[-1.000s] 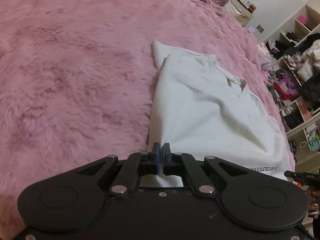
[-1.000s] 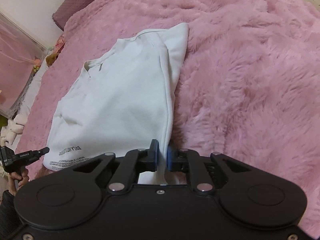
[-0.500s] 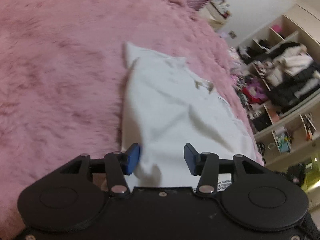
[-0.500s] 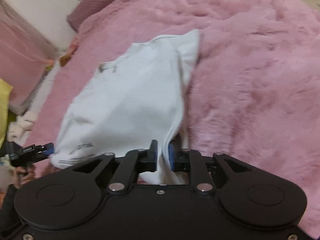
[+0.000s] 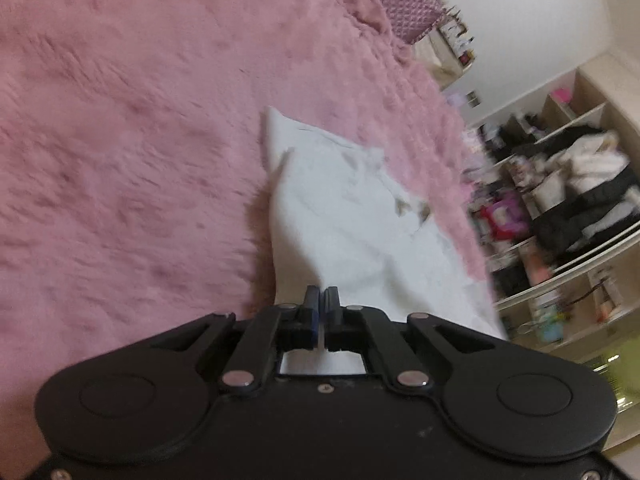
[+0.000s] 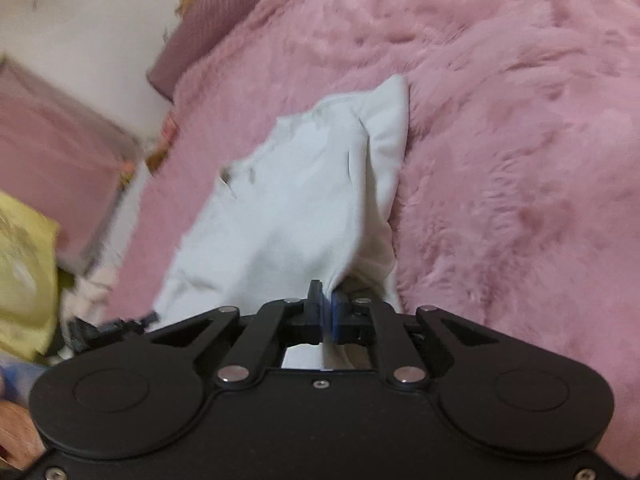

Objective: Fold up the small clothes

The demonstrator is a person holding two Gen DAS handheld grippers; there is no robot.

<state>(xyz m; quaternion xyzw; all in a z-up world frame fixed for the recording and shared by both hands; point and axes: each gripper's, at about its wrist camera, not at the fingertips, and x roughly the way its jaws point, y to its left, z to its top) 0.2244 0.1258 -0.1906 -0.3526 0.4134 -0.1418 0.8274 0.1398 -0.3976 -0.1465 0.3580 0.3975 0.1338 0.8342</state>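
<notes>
A small white garment lies on a fluffy pink blanket, with its near end lifted off the bed. My left gripper is shut on the garment's near edge at one corner. My right gripper is shut on the near edge at the other corner, and the cloth rises in a taut fold to its pads. The far end with the collar rests on the blanket. Both views are blurred by motion.
Open shelves full of clothes and clutter stand past the bed's right side. A purple pillow lies at the head of the bed. A pink panel and a yellow item sit at the left.
My left gripper opened half a second ago and has shut again on the garment's edge. Both grippers have lifted the near end, and the garment now looks bunched and pulled.
</notes>
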